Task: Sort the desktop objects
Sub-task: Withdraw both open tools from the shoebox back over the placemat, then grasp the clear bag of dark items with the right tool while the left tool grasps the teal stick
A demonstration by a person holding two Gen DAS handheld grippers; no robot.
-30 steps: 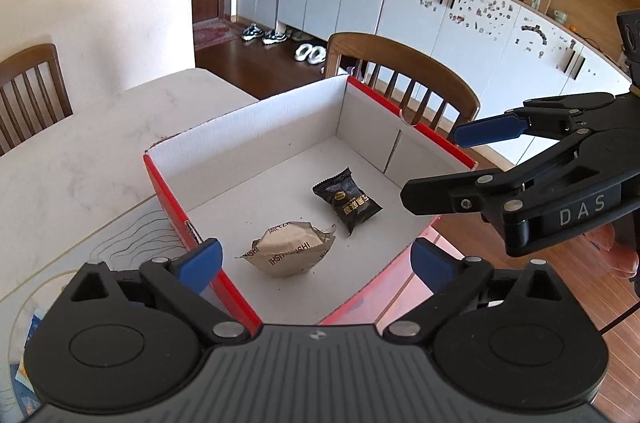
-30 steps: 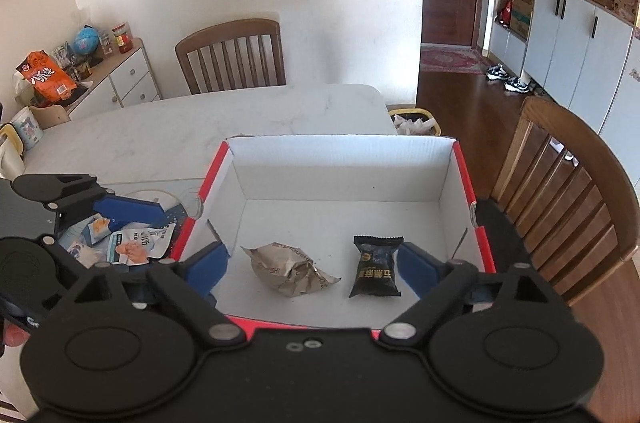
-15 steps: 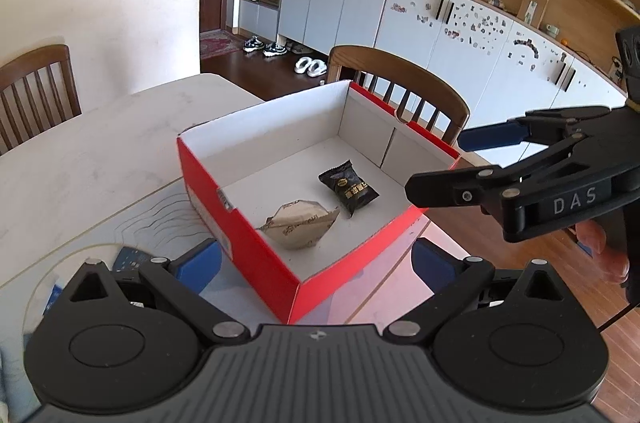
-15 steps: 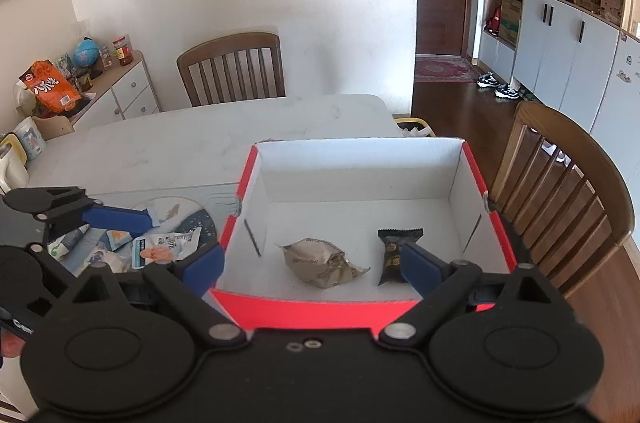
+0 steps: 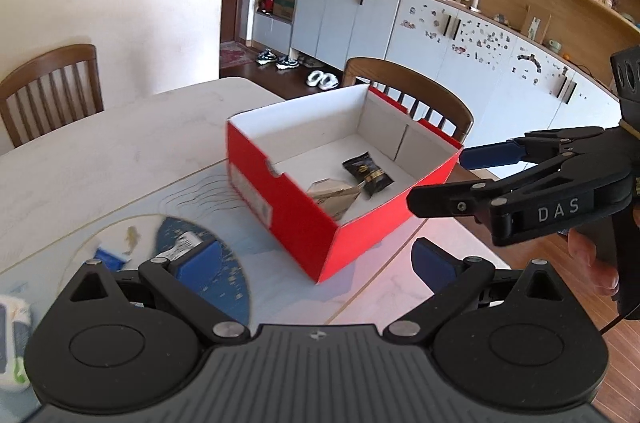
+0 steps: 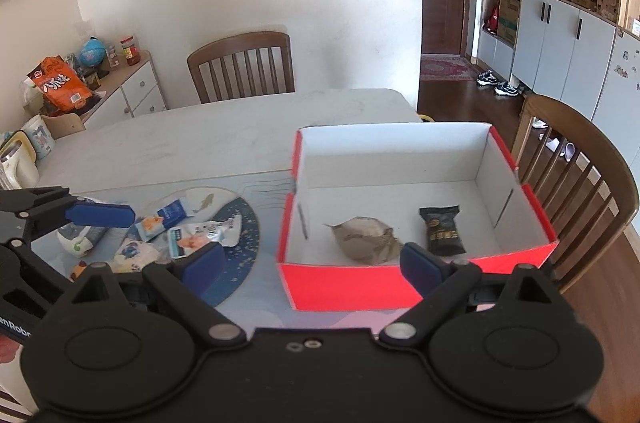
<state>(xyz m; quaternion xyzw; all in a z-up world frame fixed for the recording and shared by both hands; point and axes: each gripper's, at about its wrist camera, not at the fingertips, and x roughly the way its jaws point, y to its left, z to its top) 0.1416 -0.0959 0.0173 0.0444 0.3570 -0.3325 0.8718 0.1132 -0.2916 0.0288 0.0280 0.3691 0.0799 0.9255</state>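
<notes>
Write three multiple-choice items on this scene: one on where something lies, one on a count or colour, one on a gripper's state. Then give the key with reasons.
1. Where does the black snack packet lie?
A. on the blue mat
B. inside the red box
C. on a chair

2. How many packets lie in the box?
A. two
B. four
C. none

3. What state is the right gripper in?
A. shut on a packet
B. shut, empty
C. open, empty

Key: 1 B, it rests on the box floor beside the tan packet. 2 A, only the tan and black ones show. 3 C, its fingers stand wide apart with nothing between.
</notes>
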